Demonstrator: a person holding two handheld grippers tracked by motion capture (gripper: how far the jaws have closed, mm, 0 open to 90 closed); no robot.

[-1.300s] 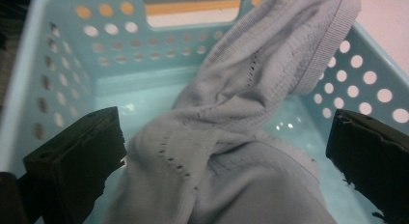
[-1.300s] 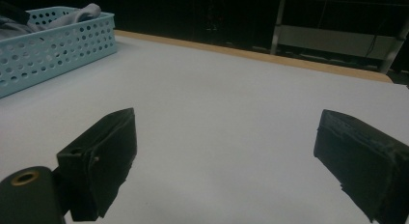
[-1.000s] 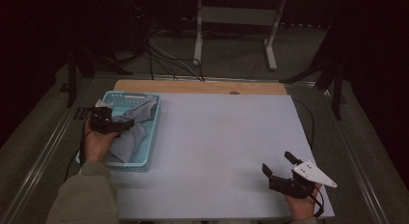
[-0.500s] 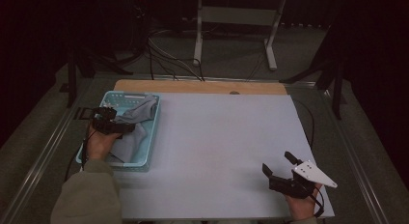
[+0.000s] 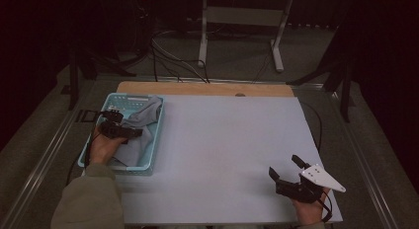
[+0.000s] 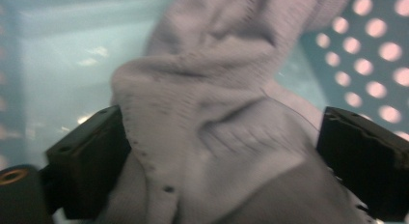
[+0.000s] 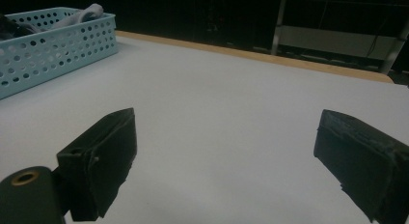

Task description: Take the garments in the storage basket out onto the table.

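Observation:
A grey knitted garment (image 5: 143, 115) lies crumpled in a light blue perforated basket (image 5: 148, 155) at the table's left. My left gripper (image 5: 129, 132) is down inside the basket on the cloth. In the left gripper view its jaws stand wide around a bunched fold of the garment (image 6: 217, 89). The left gripper (image 6: 222, 161) has just been closing a little, with the cloth between the jaws. My right gripper (image 5: 285, 167) rests low near the table's front right corner, open with nothing in it. The right gripper view shows its jaws (image 7: 231, 156) over bare white table.
The white table top (image 5: 222, 140) has a wooden strip (image 5: 207, 89) along its far edge. In the right gripper view the basket (image 7: 53, 50) stands far left with the grey cloth (image 7: 89, 12) peeking over its rim. Cables and a metal stand (image 5: 242, 21) lie on the floor beyond.
The left hand has shifted slightly inside the basket, onto the grey garment. The right hand and its gripper have stayed where they were.

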